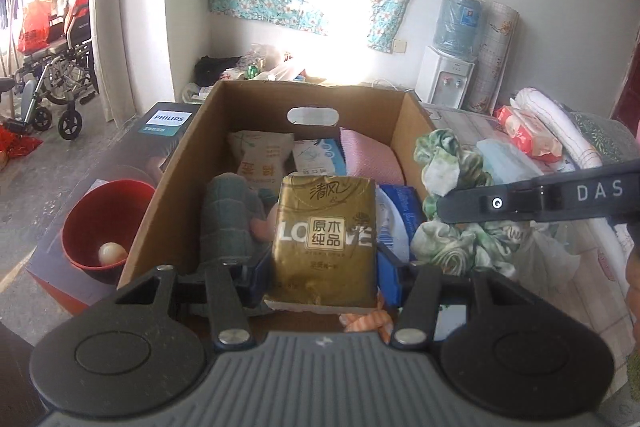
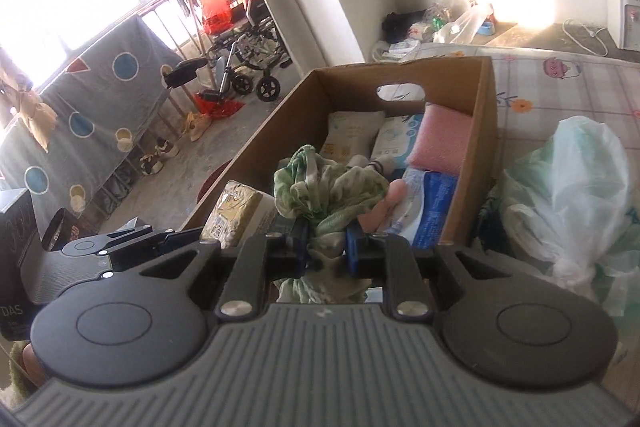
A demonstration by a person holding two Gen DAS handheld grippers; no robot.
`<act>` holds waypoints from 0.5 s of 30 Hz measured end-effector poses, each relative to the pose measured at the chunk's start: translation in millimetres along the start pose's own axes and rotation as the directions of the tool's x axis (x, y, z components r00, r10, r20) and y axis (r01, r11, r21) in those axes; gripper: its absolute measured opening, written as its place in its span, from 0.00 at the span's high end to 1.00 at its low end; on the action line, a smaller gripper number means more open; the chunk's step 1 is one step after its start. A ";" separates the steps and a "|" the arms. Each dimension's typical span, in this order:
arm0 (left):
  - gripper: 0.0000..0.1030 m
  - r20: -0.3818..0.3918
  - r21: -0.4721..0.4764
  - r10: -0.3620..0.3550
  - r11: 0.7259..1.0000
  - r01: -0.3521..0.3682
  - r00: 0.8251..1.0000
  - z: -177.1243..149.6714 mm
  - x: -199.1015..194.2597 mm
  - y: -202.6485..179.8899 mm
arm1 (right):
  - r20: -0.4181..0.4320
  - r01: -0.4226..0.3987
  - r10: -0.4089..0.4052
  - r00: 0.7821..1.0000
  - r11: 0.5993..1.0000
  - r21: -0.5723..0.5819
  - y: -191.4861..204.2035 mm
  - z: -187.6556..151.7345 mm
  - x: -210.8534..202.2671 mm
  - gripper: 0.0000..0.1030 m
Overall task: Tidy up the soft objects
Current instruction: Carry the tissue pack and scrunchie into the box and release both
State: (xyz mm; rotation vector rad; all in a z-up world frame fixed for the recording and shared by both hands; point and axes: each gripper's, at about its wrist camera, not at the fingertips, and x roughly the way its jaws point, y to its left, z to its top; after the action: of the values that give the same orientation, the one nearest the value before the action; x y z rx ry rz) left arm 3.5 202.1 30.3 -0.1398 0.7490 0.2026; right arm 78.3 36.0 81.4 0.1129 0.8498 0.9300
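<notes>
My left gripper (image 1: 324, 273) is shut on a gold tissue pack (image 1: 325, 239) and holds it over the near end of the open cardboard box (image 1: 256, 99). My right gripper (image 2: 327, 247) is shut on a crumpled green floral cloth (image 2: 328, 191), held above the box's near end (image 2: 486, 115); the cloth also shows in the left wrist view (image 1: 452, 187) at the box's right wall. The box holds a pink pad (image 1: 370, 157), a white pouch (image 1: 260, 155), a teal cloth (image 1: 226, 219) and blue packs (image 1: 404, 211).
A red bowl (image 1: 106, 223) with a pale ball sits left of the box on a Philips carton (image 1: 168, 123). Tissue packs and folded cloths (image 1: 536, 139) lie on the patterned tabletop at right. A white plastic bag (image 2: 568, 195) lies right of the box.
</notes>
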 end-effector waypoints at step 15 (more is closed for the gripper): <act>0.45 -0.146 -0.047 0.073 0.996 -0.080 0.987 -16.6 30.4 47.0 | -0.316 -0.055 0.045 0.948 0.998 -0.023 40.6 -10.3 104.1 0.75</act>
State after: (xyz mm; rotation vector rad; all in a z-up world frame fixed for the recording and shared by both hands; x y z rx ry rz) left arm 3.3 248.5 -5.1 -0.1773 0.8940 0.2877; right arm 76.4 135.7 30.0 -0.0437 1.1321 1.0248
